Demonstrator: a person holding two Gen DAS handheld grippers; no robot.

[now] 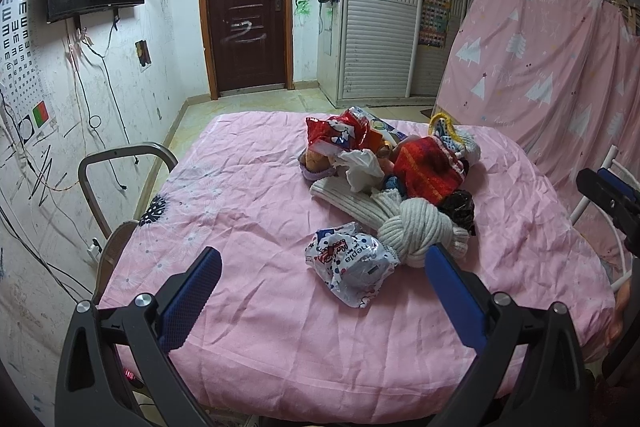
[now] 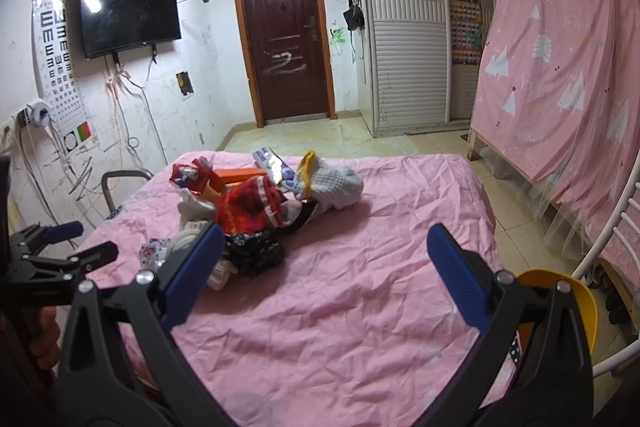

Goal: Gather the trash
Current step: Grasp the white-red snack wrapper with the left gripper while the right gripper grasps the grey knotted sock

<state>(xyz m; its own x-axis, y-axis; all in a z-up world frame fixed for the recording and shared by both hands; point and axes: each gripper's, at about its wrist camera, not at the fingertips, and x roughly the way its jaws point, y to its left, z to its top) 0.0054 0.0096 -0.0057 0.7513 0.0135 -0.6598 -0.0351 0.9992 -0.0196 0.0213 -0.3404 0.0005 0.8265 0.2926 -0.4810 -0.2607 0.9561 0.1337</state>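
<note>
- The left gripper [image 1: 322, 277] hovers above the near edge of the pink-sheeted table [image 1: 280, 347], jaws spread wide and holding nothing.
- The right gripper [image 2: 326, 267] is likewise wide open and empty, over bare sheet to the right of the pile [image 2: 256, 211].
- Trash lies mixed with soft goods in that pile: a crumpled printed wrapper [image 1: 352, 267] sits at the pile's near edge, touching a knotted cream scarf [image 1: 416, 231]; a white tissue wad [image 1: 360, 169] and a red foil packet [image 1: 336, 135] lie farther back.
- A black plastic bag [image 2: 256, 251] sits on the pile's right side.
- Risk, as I judge it: closing on the wrapper could snag the scarf and drag it along.
- Thin film may slip from the pads or pinch the sheet beneath.
</note>
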